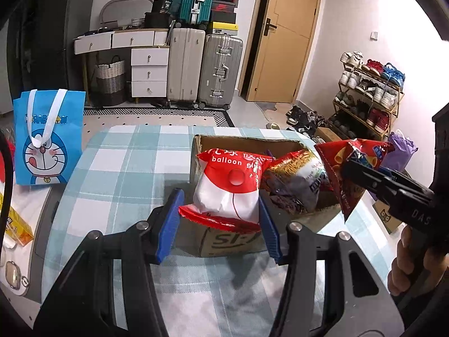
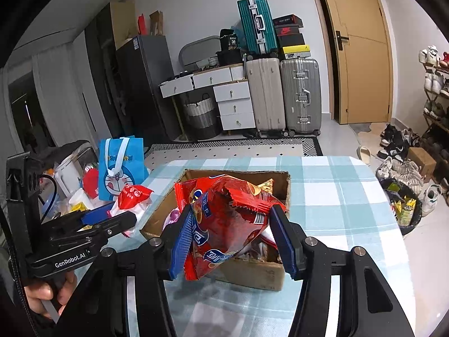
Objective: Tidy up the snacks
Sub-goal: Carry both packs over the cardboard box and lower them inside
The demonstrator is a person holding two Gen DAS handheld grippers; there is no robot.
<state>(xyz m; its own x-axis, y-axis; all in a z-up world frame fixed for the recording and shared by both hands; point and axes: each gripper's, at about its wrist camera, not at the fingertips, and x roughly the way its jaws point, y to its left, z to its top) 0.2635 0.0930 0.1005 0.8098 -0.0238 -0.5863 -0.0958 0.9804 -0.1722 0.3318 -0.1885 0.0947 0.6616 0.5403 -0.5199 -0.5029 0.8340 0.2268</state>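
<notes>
**Both claws loaded over the box, drop-off step in hand**

Left claw is sitting nearest the lens, blue pads pinching a red-and-white packet at its lower edge. The packet is hanging over the near-left corner of the cardboard box, partly above the rim

Right claw is clamping a red crinkly bag from both sides. The bag is hanging over the near edge of the same box, not yet inside

Step, as I'm reading it: both snacks are being carried to the box; neither is released. Box is standing on the checked tablecloth

Next move is probably calling for:
- getting each packet clear past the rim, over free space inside
- lowering one at a time, since the claws are crowding each other near the box
- opening the pads only once the packet is resting on the contents, as both bags are soft and puffy and could tip out over the rim

Count:
- claws: 2, both gripping
- snacks held: 2
- snacks visibly in the box: at least 1, a gold-and-purple bag; more underneath, can't tell how many
- boxes: 1
- blue cartoon tote: 1, standing well left of the box
</notes>
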